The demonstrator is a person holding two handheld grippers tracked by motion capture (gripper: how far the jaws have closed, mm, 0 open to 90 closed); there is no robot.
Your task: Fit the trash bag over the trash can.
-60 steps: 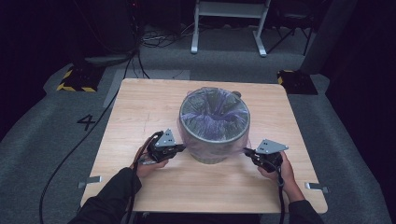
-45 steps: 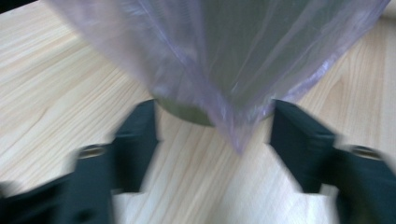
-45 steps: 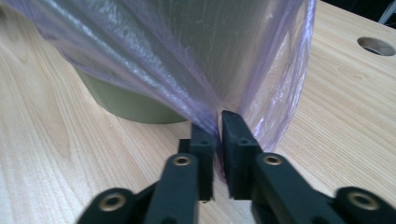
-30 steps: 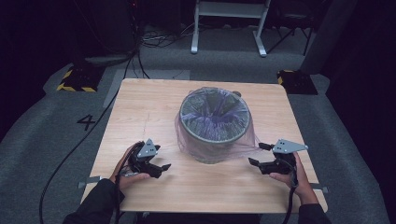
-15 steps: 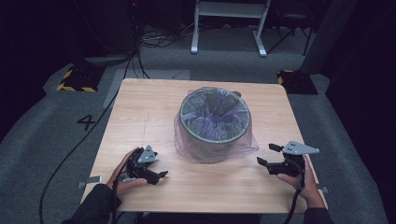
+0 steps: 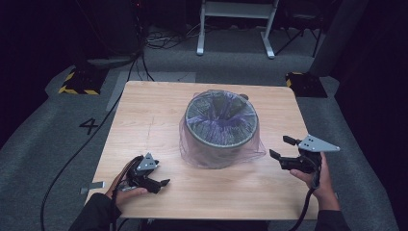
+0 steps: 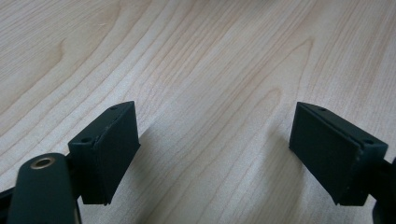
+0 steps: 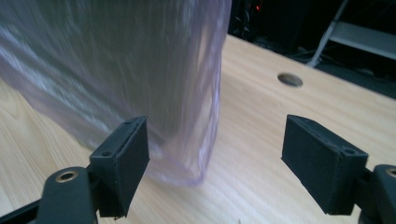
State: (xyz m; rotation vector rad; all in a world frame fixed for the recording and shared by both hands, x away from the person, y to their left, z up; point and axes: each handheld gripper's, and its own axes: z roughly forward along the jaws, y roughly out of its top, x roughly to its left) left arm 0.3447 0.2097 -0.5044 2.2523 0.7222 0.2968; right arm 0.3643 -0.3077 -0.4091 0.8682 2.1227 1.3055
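High view: I see a round bin (image 6: 221, 126) lined with a translucent purple-tinted plastic bag (image 6: 192, 154) standing near the middle of the wooden worktop (image 6: 144, 115). The bag is folded over the rim and drapes down the outside to the worktop, flaring out at the base. My left hand-held gripper (image 6: 161, 183) lies low at the near left part of the worktop, jaws pointing right, well apart from the bin and in front of it to the left. My right hand-held gripper (image 6: 282, 149) is held above the worktop to the right of the bin, jaws pointing left toward the bag's lower skirt; it sits near the bag but I see a gap between them. Neither holds anything.

Left gripper view: the left hand-held gripper (image 7: 215, 154) has its jaws wide apart, with nothing but bare wood grain of the worktop (image 7: 210, 56) between and beyond them.

Right gripper view: the right hand-held gripper (image 8: 215, 163) also stands wide. The bag (image 8: 116, 65) hangs ahead and to the left, somewhat blurred, its lower edge resting on the worktop (image 8: 261, 121) beyond the left-hand jaw. It lies beyond the pads, not between them, and neither pad presses on it. A round hole (image 8: 289, 79) shows in the worktop farther off.
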